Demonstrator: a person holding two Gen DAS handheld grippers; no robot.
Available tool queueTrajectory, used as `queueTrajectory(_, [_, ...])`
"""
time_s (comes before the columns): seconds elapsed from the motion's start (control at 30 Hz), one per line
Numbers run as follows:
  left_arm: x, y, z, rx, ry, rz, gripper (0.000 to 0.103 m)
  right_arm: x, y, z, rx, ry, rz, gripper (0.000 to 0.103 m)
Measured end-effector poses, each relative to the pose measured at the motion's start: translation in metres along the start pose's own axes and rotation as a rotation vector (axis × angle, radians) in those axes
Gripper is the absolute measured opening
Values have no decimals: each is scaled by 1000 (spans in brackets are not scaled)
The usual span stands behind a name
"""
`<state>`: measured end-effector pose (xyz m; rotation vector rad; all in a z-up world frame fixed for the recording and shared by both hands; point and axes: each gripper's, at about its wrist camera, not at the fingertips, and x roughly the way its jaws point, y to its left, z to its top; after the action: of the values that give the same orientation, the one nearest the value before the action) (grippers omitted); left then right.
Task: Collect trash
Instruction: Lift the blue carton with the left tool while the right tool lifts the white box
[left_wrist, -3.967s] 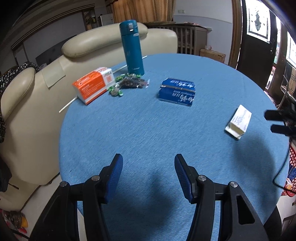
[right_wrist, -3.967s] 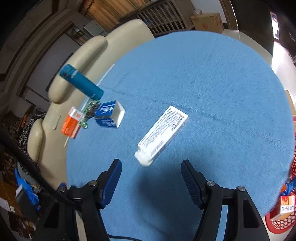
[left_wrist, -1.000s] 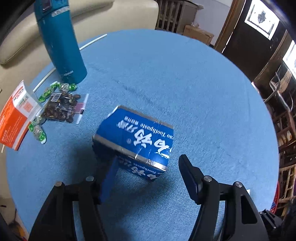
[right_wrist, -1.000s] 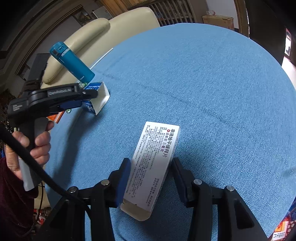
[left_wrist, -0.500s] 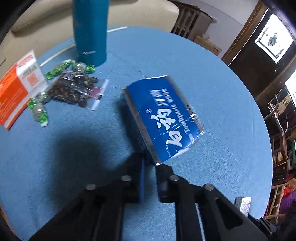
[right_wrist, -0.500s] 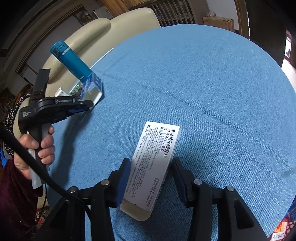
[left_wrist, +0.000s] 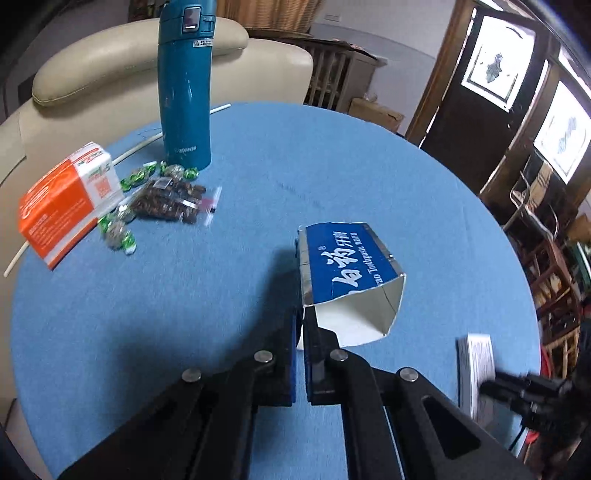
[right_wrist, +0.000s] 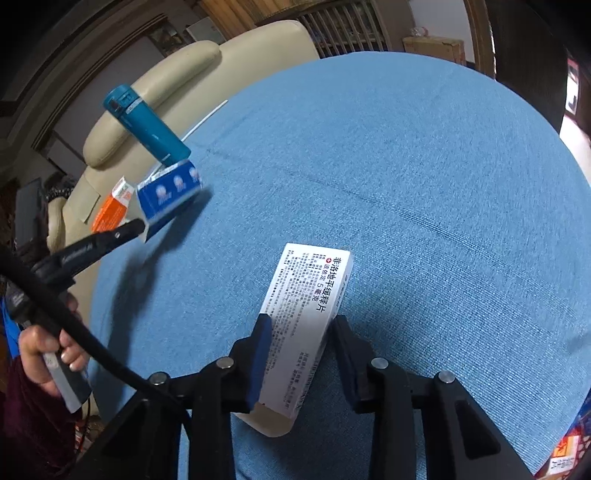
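A blue toothpaste box (left_wrist: 347, 266), open-ended and empty, hangs above the round blue table (left_wrist: 147, 314). My left gripper (left_wrist: 302, 317) is shut on one wall of it, one finger inside the box and one outside. The right wrist view shows the same blue toothpaste box (right_wrist: 170, 195) lifted on the left gripper (right_wrist: 136, 225), which a hand holds. A white medicine box (right_wrist: 310, 295) lies on the cloth between the jaws of my right gripper (right_wrist: 301, 325). Those jaws are closing and both pads touch the box's long sides. The white medicine box (left_wrist: 476, 369) also shows at the lower right of the left wrist view.
A teal thermos (left_wrist: 184, 85) stands at the table's far side. Beside it are an orange box (left_wrist: 62, 206), a clear bag of dark snacks (left_wrist: 170, 201) and green-wrapped candies (left_wrist: 118, 232). A cream sofa (left_wrist: 110, 66) borders the table. A red basket (right_wrist: 569, 454) sits below the table's right edge.
My left gripper shut on the blue box's wall, then lifted and swung it off the cloth. My right gripper's jaws narrowed onto the white box, which stayed in place.
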<state>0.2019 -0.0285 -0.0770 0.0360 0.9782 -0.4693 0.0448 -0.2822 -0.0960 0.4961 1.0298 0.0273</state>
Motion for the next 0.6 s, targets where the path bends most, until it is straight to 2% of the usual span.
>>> queueTrajectory(0.17, [-33,-25,-32,36,1,29,3,-5,10,-7,-56,-14,-31,29])
queueTrajectory(0.4, [-60,-41,-79,139,92,16,6,-16,6,-21,-66,18,-35,28])
queueTrajectory(0.47, [-65,-37,-91,139,121,-2,21,-19,3,-28,-67,36,-34,28])
queueTrajectory(0.53, [-72,-34,-97,119,117,-15,61,-22,-1,-34,-54,52,-24,28])
queueTrajectory(0.6, [-83,-33,-99,73,90,-30,68,-24,-9,-35,-1,67,18,29])
